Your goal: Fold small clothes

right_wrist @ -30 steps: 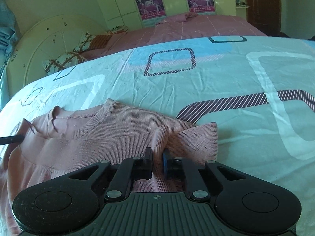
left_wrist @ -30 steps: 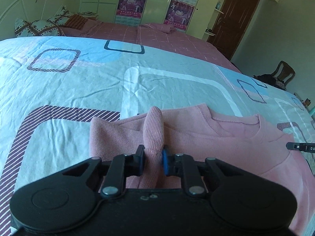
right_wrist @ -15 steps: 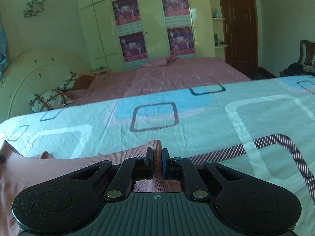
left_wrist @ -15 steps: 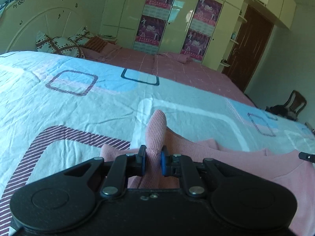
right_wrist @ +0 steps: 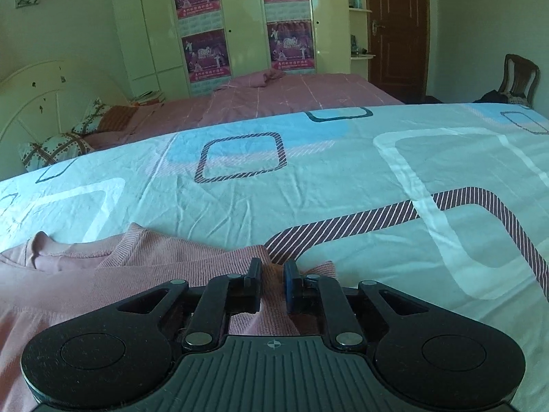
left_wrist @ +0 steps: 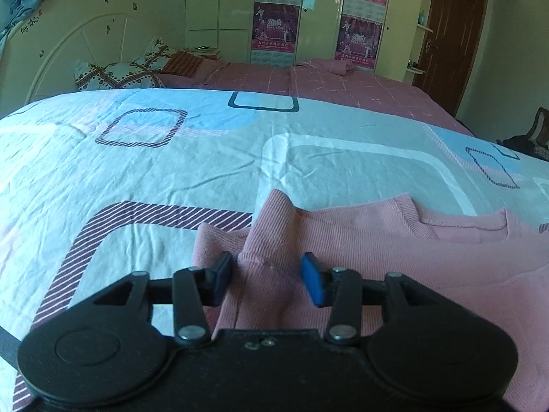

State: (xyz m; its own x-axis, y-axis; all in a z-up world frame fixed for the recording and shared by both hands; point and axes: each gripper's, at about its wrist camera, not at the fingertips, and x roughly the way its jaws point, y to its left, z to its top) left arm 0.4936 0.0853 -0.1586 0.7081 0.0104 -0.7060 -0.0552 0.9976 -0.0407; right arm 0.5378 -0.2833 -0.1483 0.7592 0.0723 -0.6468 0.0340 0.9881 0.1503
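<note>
One pink sweater point(left_wrist: 394, 250) (ribbed), left claw point(left_wrist: 266, 279) just spreading, right claw point(right_wrist: 271, 283) parting slightly, fabric between

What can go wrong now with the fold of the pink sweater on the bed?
1. The left gripper has just been opening; the ridge of the pink sweater between its pads looks free and may slump unevenly.
2. The right gripper, opening only slightly, has cloth close between its pads, so lifting now could drag that corner.
3. The bedsheet is wrinkled, so the fold may lie uneven.
</note>
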